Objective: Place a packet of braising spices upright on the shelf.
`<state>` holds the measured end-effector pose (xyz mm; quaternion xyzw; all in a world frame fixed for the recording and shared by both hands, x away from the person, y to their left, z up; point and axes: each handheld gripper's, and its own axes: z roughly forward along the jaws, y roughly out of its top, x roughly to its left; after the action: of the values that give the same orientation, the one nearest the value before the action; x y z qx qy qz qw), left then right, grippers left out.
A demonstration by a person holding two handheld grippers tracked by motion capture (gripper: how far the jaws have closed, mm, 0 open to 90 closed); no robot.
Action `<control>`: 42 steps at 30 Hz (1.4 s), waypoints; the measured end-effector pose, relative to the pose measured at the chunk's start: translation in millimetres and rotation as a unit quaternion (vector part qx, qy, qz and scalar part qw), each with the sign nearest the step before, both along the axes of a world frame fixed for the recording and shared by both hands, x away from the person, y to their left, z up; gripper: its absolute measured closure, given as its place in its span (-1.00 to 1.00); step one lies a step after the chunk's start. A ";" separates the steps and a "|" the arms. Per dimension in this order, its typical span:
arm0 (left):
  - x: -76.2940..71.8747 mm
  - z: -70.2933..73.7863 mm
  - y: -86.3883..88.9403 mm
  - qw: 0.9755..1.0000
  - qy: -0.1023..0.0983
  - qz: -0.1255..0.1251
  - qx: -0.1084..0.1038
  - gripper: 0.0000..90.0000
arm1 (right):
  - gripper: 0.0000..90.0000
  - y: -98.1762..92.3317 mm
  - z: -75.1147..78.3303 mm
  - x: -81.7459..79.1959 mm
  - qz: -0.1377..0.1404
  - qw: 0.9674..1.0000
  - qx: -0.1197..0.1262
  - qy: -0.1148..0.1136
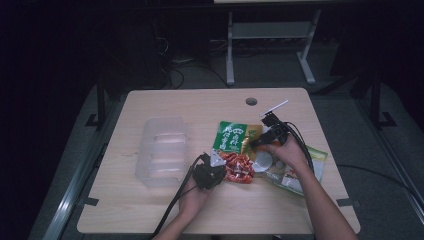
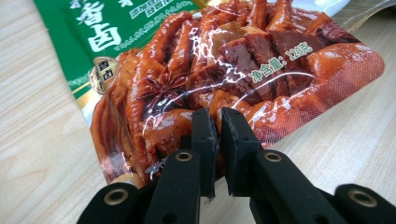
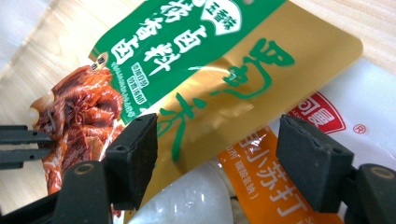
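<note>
The left claw (image 2: 217, 140) pinches the edge of the green-and-red glossy plastic seasoning packet (image 2: 210, 65); the right claw (image 3: 217, 154) hovers wide above it. That thin pinch could slip.

A light wooden bench (image 1: 165, 210) with a cable hole (image 1: 251, 101) stands on grey floor (image 1: 280, 75); behind it, a white table frame (image 1: 270, 45) in dim darkness.

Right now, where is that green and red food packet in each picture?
High view: green and red packet lies mid-table, right of centre.
Left gripper view: it fills the top, above the shut left claw.
Right gripper view: upper left.
Shared landmark: its star-anise food picture.
</note>
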<state>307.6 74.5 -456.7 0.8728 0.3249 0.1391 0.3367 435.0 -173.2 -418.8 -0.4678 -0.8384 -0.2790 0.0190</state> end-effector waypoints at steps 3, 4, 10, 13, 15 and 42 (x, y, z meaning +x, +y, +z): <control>0.8 -0.5 -0.6 1.000 0.003 -0.001 0.002 0.86 | -0.29 -0.7 -2.7 1.8 -0.003 1.000 0.013 0.007; 1.1 -0.5 -1.0 1.000 0.003 -0.003 0.005 0.86 | -0.26 -0.3 -3.2 2.0 -0.003 1.000 0.015 0.007; 1.6 -1.4 -3.5 1.000 0.003 -0.004 0.012 0.86 | -0.10 6.1 -9.6 4.1 0.004 0.999 0.031 0.023; 1.7 -2.0 -4.7 1.000 0.003 -0.002 0.014 0.86 | 0.07 9.9 -13.1 4.0 0.009 0.999 0.041 0.030; 1.9 -1.7 -5.3 1.000 0.003 -0.004 0.017 0.86 | 0.20 10.7 -14.2 4.1 0.010 0.998 0.054 0.036; 2.6 28.6 24.7 0.992 0.013 0.036 -0.121 -0.21 | 1.00 3.6 37.9 -57.8 0.101 0.981 0.126 -0.110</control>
<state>310.2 99.2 -428.1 0.8149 0.3755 0.0991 0.4303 377.2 -169.6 -380.9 -0.3414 -0.8362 -0.4290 0.0138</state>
